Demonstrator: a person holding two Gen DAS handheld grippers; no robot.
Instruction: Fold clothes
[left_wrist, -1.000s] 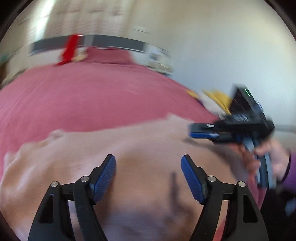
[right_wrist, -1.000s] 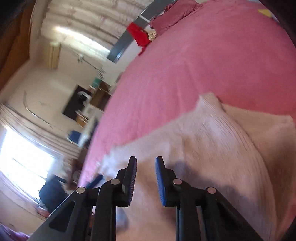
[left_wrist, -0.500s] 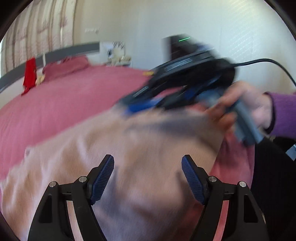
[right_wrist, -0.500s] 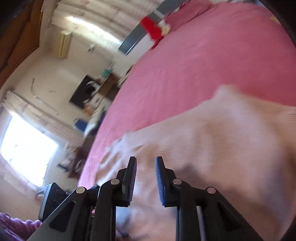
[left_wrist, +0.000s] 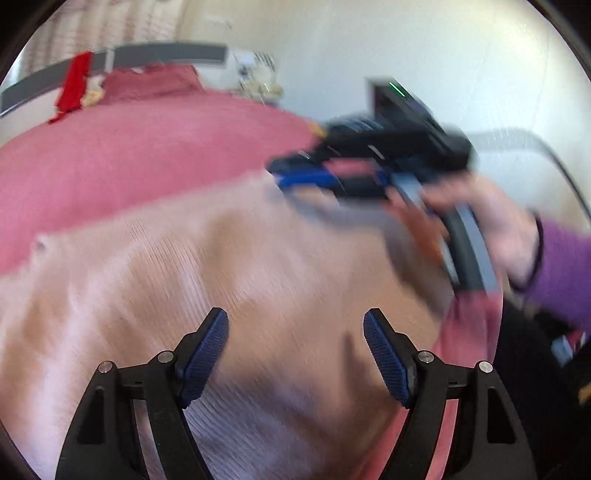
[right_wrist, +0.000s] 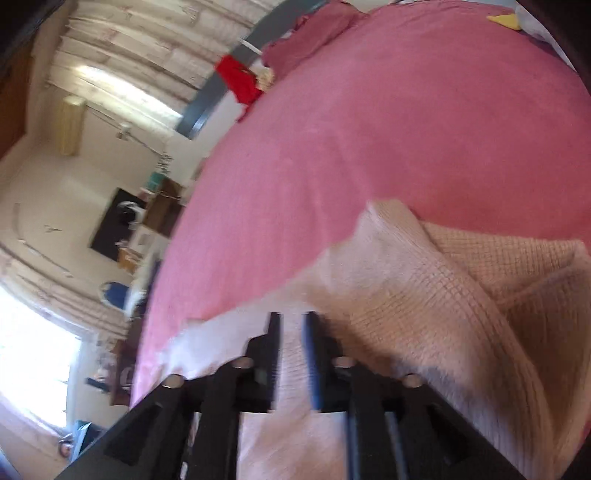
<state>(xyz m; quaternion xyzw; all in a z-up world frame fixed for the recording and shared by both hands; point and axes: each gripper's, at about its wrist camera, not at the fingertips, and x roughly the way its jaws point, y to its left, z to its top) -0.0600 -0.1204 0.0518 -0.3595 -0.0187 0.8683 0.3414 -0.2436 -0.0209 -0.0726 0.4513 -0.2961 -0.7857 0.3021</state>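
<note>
Since half a second ago, right gripper (left_wrist: 291, 177) dropped toward frame centre, nearly closed on pink sweater (left_wrist: 229, 295) filling lower frame. Left gripper (left_wrist: 295, 354) hovers, open. Risk: blur suggests fast pull; thin pinch may slip.

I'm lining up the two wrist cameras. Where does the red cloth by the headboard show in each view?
Left wrist: red cloth hangs at the upper left, against the grey headboard.
Right wrist: red cloth sits upper centre-left, at the same headboard, which runs diagonally here.
Shared landmark: the pink bedspread, with the beige sweater lying on it.
</note>
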